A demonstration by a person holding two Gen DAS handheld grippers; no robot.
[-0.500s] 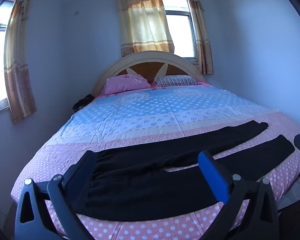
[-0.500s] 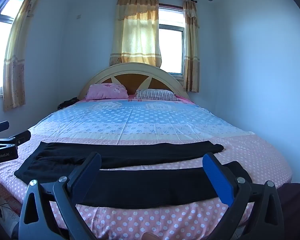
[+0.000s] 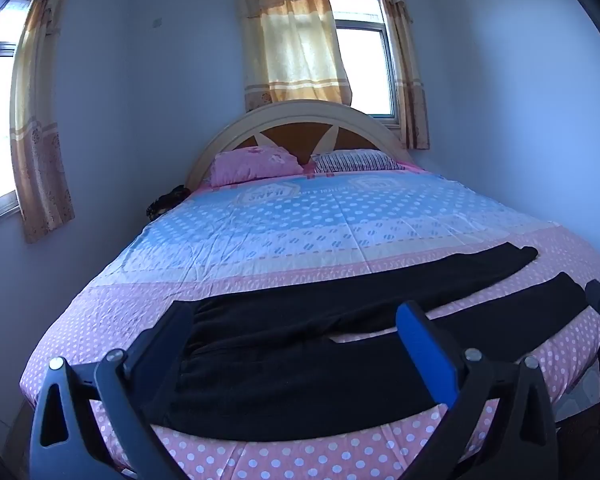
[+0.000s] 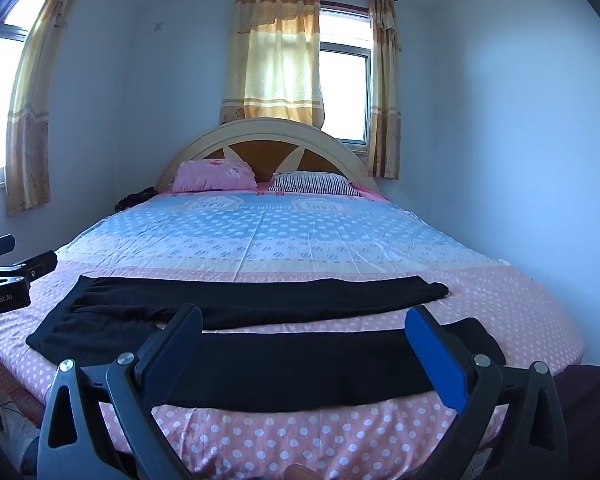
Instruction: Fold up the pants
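Two grippers hang above the near edge of the bed, and both stand with fingers spread wide, gripping nothing. Nearest to us, our left gripper frames the waist end of the pants; our right gripper frames the near leg, with the cuff end just past its blue finger. We can also see the left gripper from the right camera, as a dark bracket at the left margin, beside the waistband.

Next out lie the pants themselves, black, flat on the pink dotted band of the bedcover. Their long axis runs left to right across the foot of the bed, square to the way our fingers point. The waist is at the left, the two legs reach right and part a little, with a strip of cover showing between them. So the left hand is the nearer one to the waist, the right hand the nearer one to the cuffs.

We judge the folding not yet begun: the legs lie side by side, not stacked. The coming move likely calls for a drop onto the near edge at both ends, then carrying the near leg over the far one.

Farther off are the pink pillow, the striped pillow and the arched headboard.
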